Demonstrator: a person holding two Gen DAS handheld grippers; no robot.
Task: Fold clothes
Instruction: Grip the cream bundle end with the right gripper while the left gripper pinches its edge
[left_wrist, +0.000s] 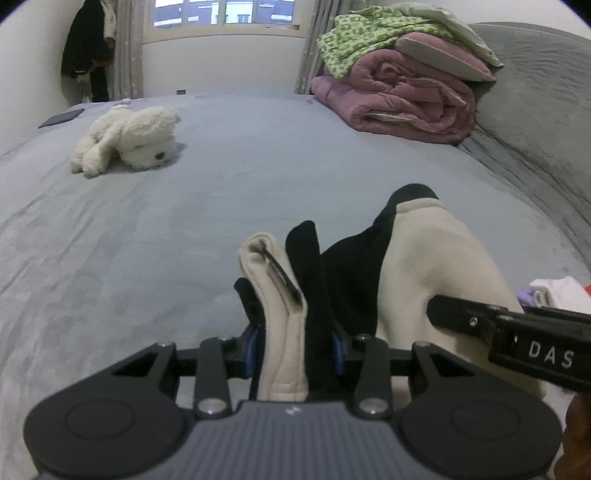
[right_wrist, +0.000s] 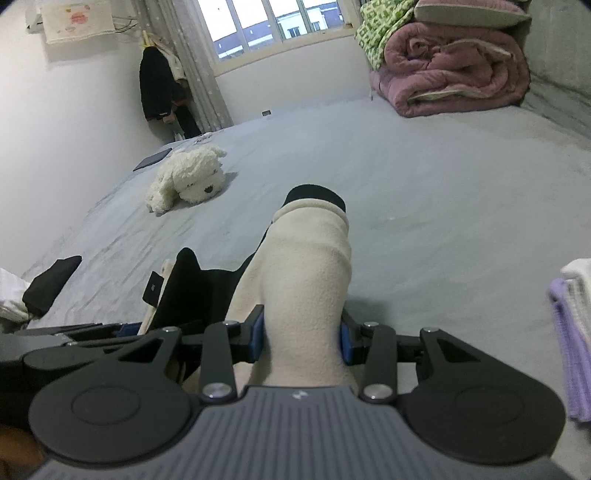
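A cream and black fleece garment (left_wrist: 436, 254) is held up over the grey bed (left_wrist: 221, 192). My left gripper (left_wrist: 295, 332) is shut on a bunched cream and black edge of it with a zip. My right gripper (right_wrist: 303, 332) is shut on a cream fold of the same garment (right_wrist: 310, 266), which has a black cuff at its far end. The right gripper's black finger (left_wrist: 480, 317) shows at the right of the left wrist view. The left gripper's arm shows at the lower left of the right wrist view (right_wrist: 74, 332).
A white plush dog (left_wrist: 129, 138) lies far left on the bed. A rolled pink quilt (left_wrist: 402, 96) with green cloth and a pillow sits far right. Folded white and lilac clothes (right_wrist: 572, 332) lie at the right. A black item (right_wrist: 51, 282) lies at the left.
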